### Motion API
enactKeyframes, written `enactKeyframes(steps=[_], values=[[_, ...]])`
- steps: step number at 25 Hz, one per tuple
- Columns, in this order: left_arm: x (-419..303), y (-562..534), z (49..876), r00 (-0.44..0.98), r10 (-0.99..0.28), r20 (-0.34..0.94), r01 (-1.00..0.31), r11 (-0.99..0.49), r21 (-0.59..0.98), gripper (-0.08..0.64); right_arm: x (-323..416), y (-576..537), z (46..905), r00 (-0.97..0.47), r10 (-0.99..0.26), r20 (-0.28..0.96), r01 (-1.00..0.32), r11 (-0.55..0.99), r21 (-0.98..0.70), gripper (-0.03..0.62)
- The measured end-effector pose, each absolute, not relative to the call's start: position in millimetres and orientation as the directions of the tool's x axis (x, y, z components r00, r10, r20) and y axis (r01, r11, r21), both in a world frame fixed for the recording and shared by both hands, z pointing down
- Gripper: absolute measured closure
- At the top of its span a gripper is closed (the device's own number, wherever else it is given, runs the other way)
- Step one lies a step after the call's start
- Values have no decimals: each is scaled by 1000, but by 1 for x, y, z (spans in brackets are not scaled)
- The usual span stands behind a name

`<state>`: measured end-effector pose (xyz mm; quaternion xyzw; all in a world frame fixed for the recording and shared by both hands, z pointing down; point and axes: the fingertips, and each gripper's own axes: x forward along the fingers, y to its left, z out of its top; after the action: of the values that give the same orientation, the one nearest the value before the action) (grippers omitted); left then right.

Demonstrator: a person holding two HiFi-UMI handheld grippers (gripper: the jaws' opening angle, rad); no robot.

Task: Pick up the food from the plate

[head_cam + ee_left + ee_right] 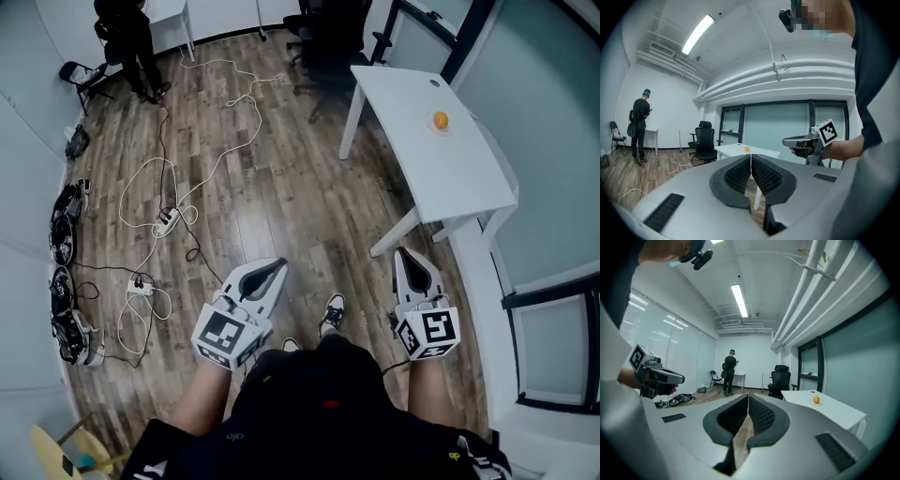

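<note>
- The left gripper and the right gripper are both held close in front of the person's body, above the floor and not above the table.
- Fingers, left gripper: closed together, pad against pad, nothing between them.
- Fingers, right gripper: closed together in the same way, nothing between them.
- The food, a small orange item, sits on a small pale plate. The plate stands near the table's long edge on the window side, about midway along that edge.
- Key relation: the food lies ahead of both grippers and to the right, well apart from either. The near short edge of the table lies between the right gripper and the plate.
- The right gripper is the nearer of the two; the left gripper would have to cross in front of the body.
- Orientation of the food: it appears round at this range. No long axis and no pointing direction can be determined.
- Judgement: the approach comes first, and the fingers must open before any grasp.
</note>
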<state>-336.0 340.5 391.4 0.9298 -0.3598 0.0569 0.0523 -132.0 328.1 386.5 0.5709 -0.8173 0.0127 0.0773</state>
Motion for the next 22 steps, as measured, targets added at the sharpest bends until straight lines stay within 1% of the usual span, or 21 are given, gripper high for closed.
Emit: enactKeyframes(steps=[5,10,15,22], values=[[-316,292,386,737,-661,140,-672,-740,40,537,-116,284,381,-355,-927,119,-927,366,84,568],[-275,230,379,735,-663,144,-673,-739,31,537,-67,225,383,-317,-941,115,-945,325,50,568],[-226,167,367,746,-649,150,-657,-754,10,537,-20,162,373,-316,-944,97,-946,321,44,568],[-149,109,362,754,-634,172,-642,-766,-12,537,57,101,383,-301,-948,105,-954,300,-19,568]])
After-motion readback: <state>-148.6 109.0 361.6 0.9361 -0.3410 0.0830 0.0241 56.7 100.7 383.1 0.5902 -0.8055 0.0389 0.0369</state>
